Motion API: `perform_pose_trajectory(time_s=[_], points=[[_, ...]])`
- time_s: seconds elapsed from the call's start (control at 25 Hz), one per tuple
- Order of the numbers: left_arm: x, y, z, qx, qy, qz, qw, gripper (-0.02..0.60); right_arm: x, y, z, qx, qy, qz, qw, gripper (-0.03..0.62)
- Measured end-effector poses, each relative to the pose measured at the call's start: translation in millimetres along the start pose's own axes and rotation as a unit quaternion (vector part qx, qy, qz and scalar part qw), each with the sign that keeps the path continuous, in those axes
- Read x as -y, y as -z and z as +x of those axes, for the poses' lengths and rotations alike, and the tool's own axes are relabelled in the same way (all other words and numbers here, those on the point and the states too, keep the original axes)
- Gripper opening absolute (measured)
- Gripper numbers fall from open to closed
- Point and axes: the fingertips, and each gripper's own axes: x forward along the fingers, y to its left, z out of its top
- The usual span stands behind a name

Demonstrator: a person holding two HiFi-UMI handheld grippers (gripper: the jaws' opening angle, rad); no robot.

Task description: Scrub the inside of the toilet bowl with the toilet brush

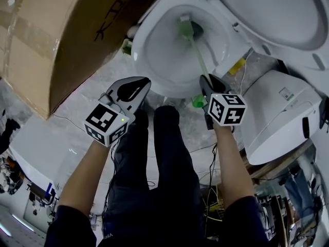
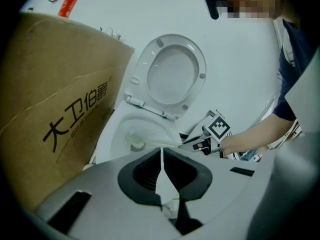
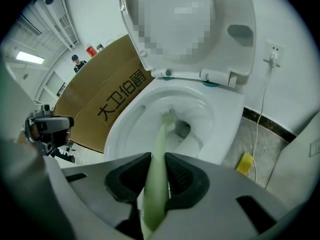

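Green plastic forms the handle of the toilet brush (image 3: 159, 149), which is clenched between the pads of the right claw (image 1: 208, 85). The grip is near the handle's upper end, so the shaft reaches down past the front rim of the toilet bowl (image 1: 141, 48). The brush head lies inside the bowl, on the white wall just beside the drain opening. This long hold appears intended to keep the claw outside and above the rim while the bristles work the porcelain.

The left claw (image 2: 161, 174) is closed, pads together, with nothing between them. It hangs off the bowl's front-left rim, well apart from the brush and clear of the stroke path.

Clearances:
- The seat lid (image 3: 220, 54) stands raised behind the bowl, leaving the whole opening free.
- A cardboard box (image 1: 61, 40) stands close along the bowl's left side and would limit sideways swing of the handle there.
- A white fixture (image 1: 280, 112) sits near on the right.
- A yellow sponge (image 3: 244, 163) lies on the floor by the bowl's right base.

Scrubbing appears under way. Strokes should stay within the rim.
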Motion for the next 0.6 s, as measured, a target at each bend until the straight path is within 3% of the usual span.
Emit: perform_pose_trajectory(time_s=[0.6], points=[[35.6, -17.0, 28.1, -0.014, 0.031, 0.025, 0.9991, 0.041, 46.0, 10.0, -31.2, 0.014, 0.024, 0.038, 0.999, 0.092]])
